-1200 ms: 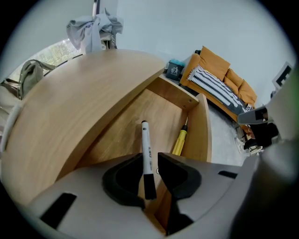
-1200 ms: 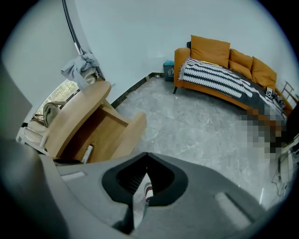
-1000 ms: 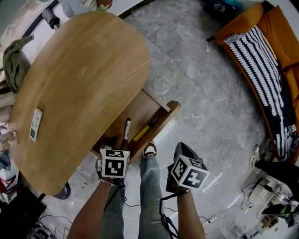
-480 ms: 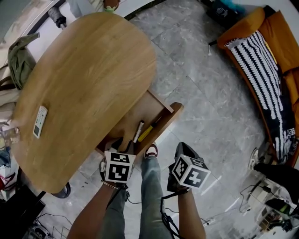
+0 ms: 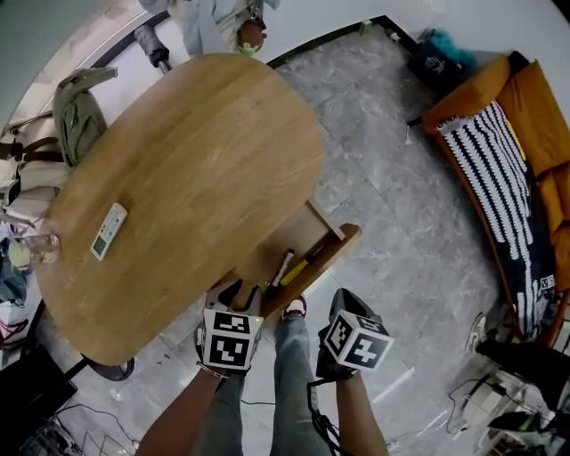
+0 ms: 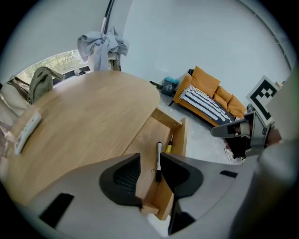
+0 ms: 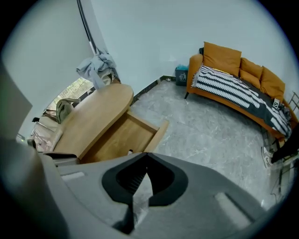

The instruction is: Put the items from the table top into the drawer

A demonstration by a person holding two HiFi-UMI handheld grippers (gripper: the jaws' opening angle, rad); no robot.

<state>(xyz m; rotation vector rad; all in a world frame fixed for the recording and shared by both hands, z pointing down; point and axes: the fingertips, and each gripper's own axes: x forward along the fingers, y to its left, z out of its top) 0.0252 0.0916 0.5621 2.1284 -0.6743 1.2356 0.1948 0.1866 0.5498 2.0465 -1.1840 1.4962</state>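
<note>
The drawer (image 5: 331,255) stands pulled out from the oval wooden table (image 5: 187,160). In it lie a black marker (image 5: 282,267) and a yellow-handled screwdriver (image 5: 307,260), side by side; the left gripper view shows the marker (image 6: 158,161) and screwdriver (image 6: 168,145) too. A white remote (image 5: 109,231) rests on the table top at the left. My left gripper (image 5: 233,296) hovers over the drawer's near end, open, with nothing between its fingers. My right gripper (image 5: 343,301) hangs over the floor to the right of the drawer, shut and empty.
A drinking glass (image 5: 36,249) stands at the table's left edge. A bag (image 5: 78,111) hangs on a chair behind the table, and a person (image 5: 218,22) stands at its far end. An orange sofa (image 5: 508,169) with a striped blanket lines the right side. My legs are below the drawer.
Both grippers have risen and drawn back from the drawer. The marker stays lying in the drawer. The head view has tipped up, showing more of the table's far end.
</note>
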